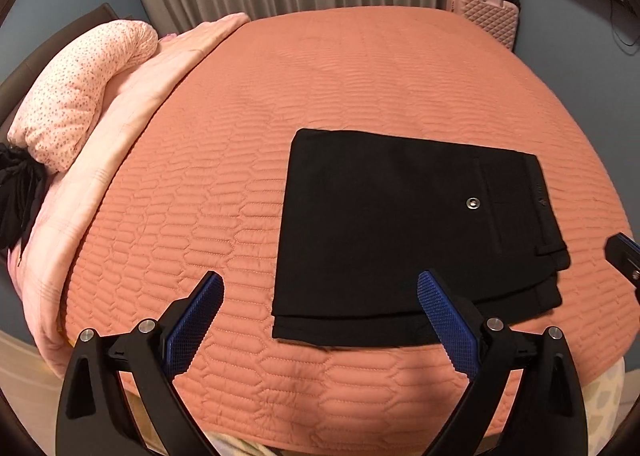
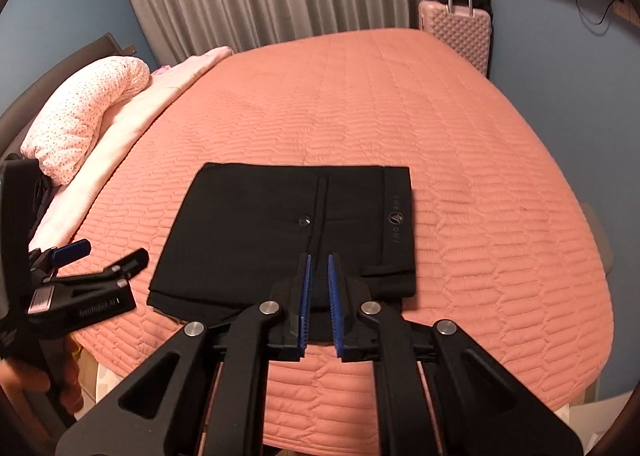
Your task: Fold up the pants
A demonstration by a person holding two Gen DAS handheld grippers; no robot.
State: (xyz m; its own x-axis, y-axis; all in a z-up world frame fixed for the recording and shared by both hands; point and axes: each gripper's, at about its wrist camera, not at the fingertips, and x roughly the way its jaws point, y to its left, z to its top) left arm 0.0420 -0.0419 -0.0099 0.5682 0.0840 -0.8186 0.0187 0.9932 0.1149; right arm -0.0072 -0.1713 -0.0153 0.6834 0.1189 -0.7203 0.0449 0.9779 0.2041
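Folded black pants (image 1: 408, 232) lie on the orange bedspread (image 1: 320, 76); left tongs (image 1: 320, 320) wide, right tongs (image 2: 319, 296) narrow, both empty.

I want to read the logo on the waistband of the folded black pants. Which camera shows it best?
The right wrist view: the waistband logo faces the camera, a round emblem with letters above and below it, on the folded black pants. In the left wrist view the waistband runs edge-on at the far right, its print only a faint mark.
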